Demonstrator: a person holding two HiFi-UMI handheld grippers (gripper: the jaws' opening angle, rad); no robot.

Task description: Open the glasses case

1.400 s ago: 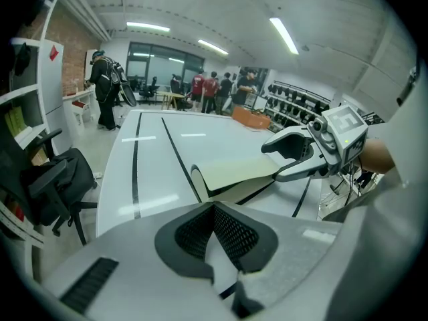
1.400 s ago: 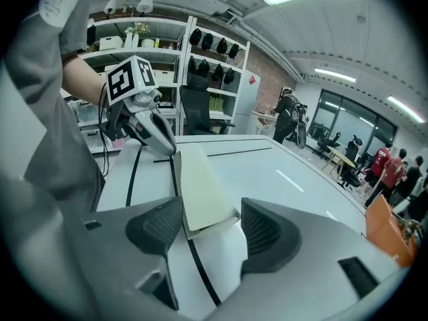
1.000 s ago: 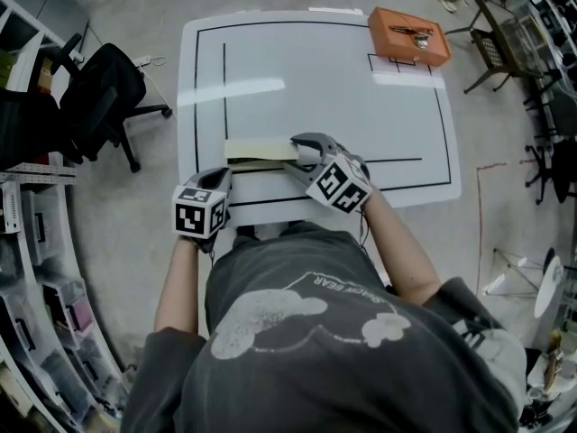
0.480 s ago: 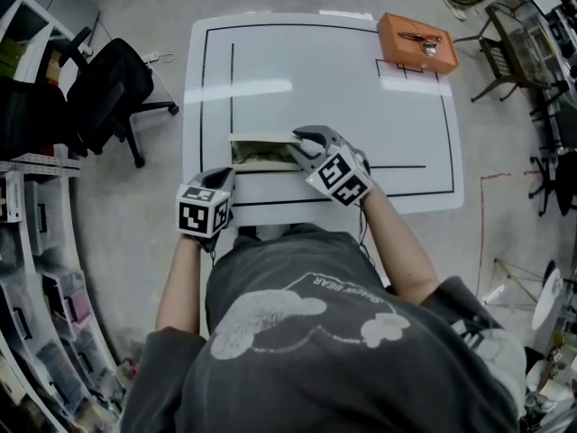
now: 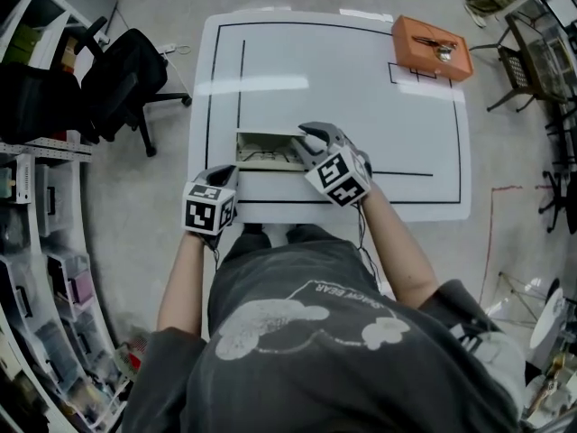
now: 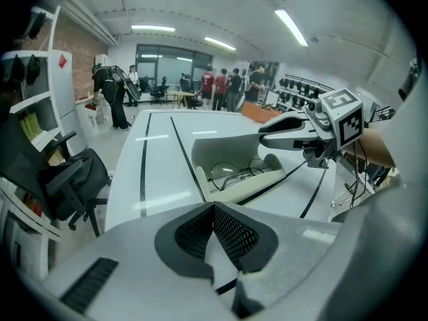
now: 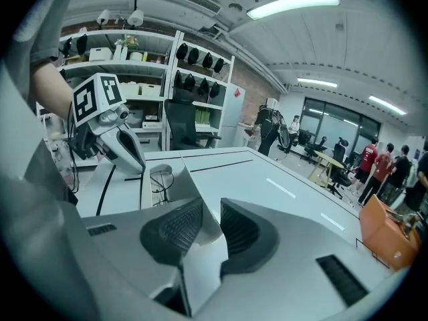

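Observation:
The pale glasses case (image 5: 263, 151) lies open on the white table (image 5: 361, 97), near its front edge, with thin-rimmed glasses (image 6: 235, 172) resting in the lower tray. My right gripper (image 5: 307, 134) is at the case's right end, and its jaws are closing on the raised lid (image 7: 192, 194), which stands between the pads. In the left gripper view this gripper (image 6: 265, 139) pinches the lid's (image 6: 221, 147) top corner. My left gripper (image 5: 224, 179) hovers at the table's front edge, just in front of the case, apart from it. It is shut (image 6: 214, 209) with nothing between its pads.
An orange box (image 5: 431, 46) with a metal object on top sits at the table's far right corner. Black lines mark the tabletop. A black office chair (image 5: 126, 79) and shelving (image 5: 36, 197) stand to the left. Several people stand far across the room (image 6: 224, 85).
The case went from closed to open: the right gripper swung the lid up and away, showing the glasses inside. The left gripper stayed where it was.

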